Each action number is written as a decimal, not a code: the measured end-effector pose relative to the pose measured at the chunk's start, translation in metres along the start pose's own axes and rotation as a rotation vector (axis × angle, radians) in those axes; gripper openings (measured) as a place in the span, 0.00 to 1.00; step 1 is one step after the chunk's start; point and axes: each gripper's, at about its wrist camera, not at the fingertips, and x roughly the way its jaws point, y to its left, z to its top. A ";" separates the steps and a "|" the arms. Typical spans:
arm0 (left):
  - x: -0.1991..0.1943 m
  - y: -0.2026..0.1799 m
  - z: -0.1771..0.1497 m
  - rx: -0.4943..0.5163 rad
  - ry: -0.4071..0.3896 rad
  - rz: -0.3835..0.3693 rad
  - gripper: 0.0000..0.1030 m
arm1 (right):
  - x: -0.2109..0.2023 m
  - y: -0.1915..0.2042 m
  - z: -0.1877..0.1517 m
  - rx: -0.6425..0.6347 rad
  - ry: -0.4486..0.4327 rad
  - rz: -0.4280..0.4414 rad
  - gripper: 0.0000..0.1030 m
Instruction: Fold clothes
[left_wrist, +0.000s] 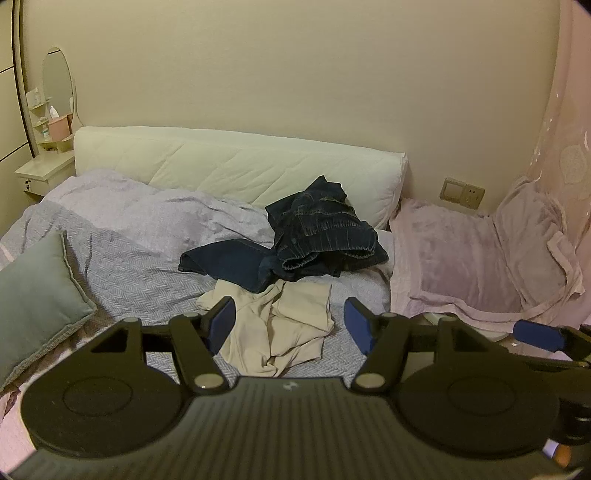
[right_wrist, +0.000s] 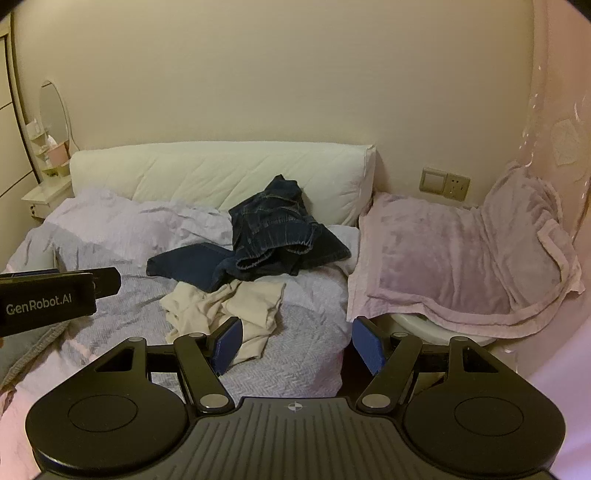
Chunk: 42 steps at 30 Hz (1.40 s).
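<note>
The left gripper (left_wrist: 290, 323) hangs over the bed (left_wrist: 122, 273), tilted downward, its blue pads spread wide with nothing between them but air. The right gripper (right_wrist: 297, 341) hangs just beside it at three o'clock, equally spread and empty; in the left view only one blue pad of it pokes in at the right edge, the rest cut off.

Bare herringbone bedspread lies open at nine o'clock of the clothes, up to a grey-green cushion (left_wrist: 33, 295) near the bed's left side. At three o'clock the bed ends in a drop, beyond which a pink blanket (right_wrist: 454, 258) drapes over something pale and rounded that I cannot identify.

The cream garment (left_wrist: 280, 325) lies crumpled directly under and ahead of the left gripper; its near edge is hidden behind the gripper's body. From the right gripper it sits toward eleven o'clock. The dark jeans (left_wrist: 317, 232) are heaped at twelve o'clock beyond, overlapping the cream garment's far edge and resting against the white headboard cushion (left_wrist: 236, 166). How many pieces the denim heap holds is unclear.
</note>
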 end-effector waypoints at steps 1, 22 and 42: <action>0.000 0.001 -0.001 0.001 -0.002 0.000 0.60 | -0.001 -0.001 0.001 0.000 -0.004 0.000 0.67; -0.008 0.029 -0.019 -0.054 0.033 0.018 0.60 | -0.018 0.008 -0.007 -0.016 -0.061 -0.015 0.67; -0.017 0.039 -0.026 -0.066 0.017 0.002 0.60 | -0.025 0.019 -0.007 -0.042 -0.071 -0.018 0.67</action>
